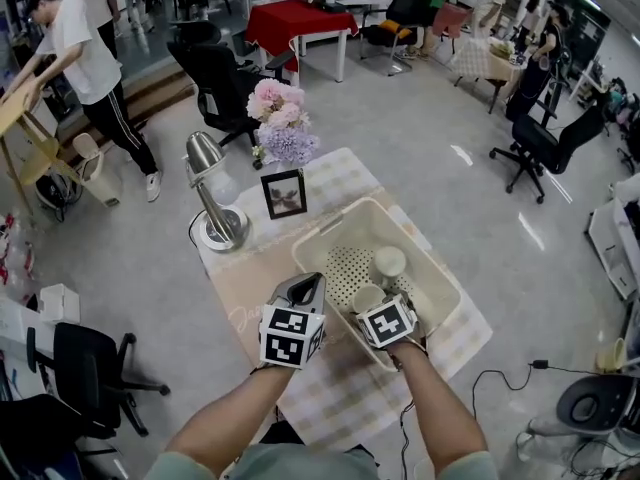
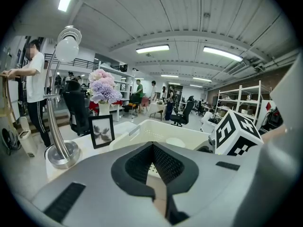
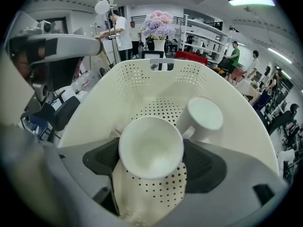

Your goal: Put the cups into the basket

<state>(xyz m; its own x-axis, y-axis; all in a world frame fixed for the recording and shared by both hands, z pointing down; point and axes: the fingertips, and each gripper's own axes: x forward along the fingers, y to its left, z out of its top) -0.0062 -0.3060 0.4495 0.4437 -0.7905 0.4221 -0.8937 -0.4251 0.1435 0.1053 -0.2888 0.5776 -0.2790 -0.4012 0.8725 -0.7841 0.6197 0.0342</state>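
Note:
A cream perforated basket [image 1: 437,280] stands on the table. One white cup [image 1: 389,262] sits upright on its floor, seen in the right gripper view as a mug [image 3: 203,118] with a handle. My right gripper [image 1: 372,304] reaches over the basket's near wall and is shut on a second white cup [image 3: 150,147], held low inside the basket [image 3: 94,103], mouth toward the camera. To the left of the basket, my left gripper [image 1: 306,290] hovers over the table, shut and empty [image 2: 152,149]. From there the basket rim [image 2: 142,128] lies just ahead.
A silver desk lamp [image 1: 213,203], a black photo frame [image 1: 284,193] and a vase of pink and purple flowers [image 1: 281,118] stand on the table's far-left side. The checked cloth [image 1: 340,393] covers the near part. An office chair [image 1: 90,368] is at my left.

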